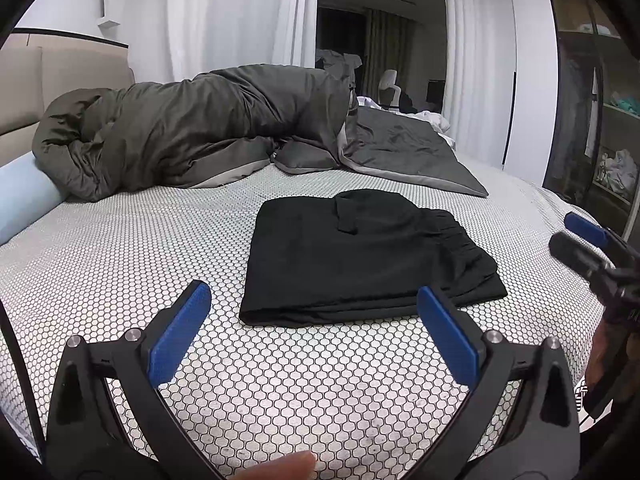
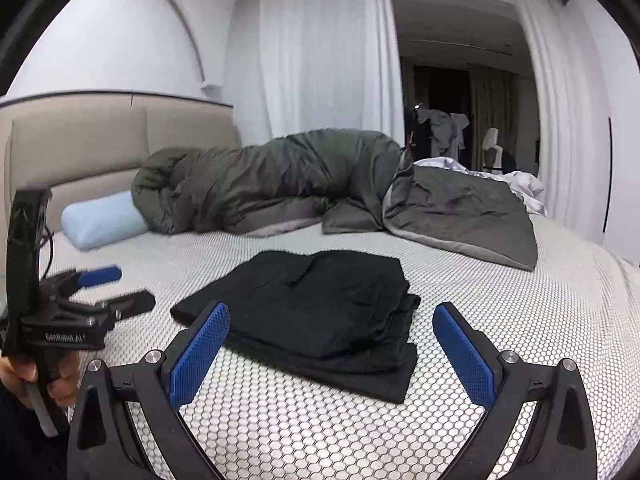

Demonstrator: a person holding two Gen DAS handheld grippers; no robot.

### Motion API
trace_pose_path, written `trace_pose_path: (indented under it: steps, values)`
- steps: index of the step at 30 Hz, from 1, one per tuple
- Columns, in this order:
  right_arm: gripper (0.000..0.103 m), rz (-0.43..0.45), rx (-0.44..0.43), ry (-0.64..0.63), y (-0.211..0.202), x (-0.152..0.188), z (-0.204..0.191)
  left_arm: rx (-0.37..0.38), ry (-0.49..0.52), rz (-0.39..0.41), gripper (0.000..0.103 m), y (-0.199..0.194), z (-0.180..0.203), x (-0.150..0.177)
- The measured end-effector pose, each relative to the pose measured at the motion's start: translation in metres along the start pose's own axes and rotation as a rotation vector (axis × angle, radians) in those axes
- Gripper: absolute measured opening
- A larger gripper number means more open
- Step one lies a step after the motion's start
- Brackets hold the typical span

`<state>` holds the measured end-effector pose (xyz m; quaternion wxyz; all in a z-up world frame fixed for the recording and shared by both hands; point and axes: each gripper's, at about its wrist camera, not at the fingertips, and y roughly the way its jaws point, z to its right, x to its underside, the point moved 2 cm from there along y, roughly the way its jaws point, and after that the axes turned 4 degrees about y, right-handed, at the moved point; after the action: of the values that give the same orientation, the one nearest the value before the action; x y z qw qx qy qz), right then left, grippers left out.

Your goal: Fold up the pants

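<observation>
Pants, black, lie folded into a flat, roughly rectangular stack on the bed, on the white sheet with its small honeycomb print. In my left wrist view the stack sits ahead and slightly right of centre; its gathered waistband bunches along the right edge, and one small flap lies turned over on top near the far side. In my right wrist view the layers show stepped at the near right corner, the lowest one sticking out toward me.

My left gripper: jaws spread wide, blue pads facing each other, nothing between them. It hovers just short of the stack's near edge; the right pad overlaps the near right corner in the view, and I cannot tell if it touches. A fingertip shows at the bottom of that view.

My right gripper: jaws also spread wide and empty, framing the near end of the stack from above.

Far side of the bed: a dark grey-green duvet heaped in a long roll, one corner spilling flat to the right. A pale blue pillow pokes out at its left end, against the beige padded headboard. White curtains hang behind; a dark doorway opens to the right of them.
</observation>
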<state>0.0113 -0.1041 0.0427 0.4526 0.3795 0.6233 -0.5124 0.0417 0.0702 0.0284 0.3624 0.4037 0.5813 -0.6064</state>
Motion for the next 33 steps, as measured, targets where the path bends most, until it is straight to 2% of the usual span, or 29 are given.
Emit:
trace_pose_path:
  steps: [6,33]
  values:
    - [0.103,-0.006,0.002,0.054,0.0020,-0.0030,0.0133,-0.005,-0.008,-0.001,0.102,0.0005,-0.0026,0.0010]
    - [0.103,-0.029,0.013,0.032,0.0095,-0.0009,0.0087,-0.020,-0.026,-0.015,0.102,0.0075,-0.0046,0.0053]
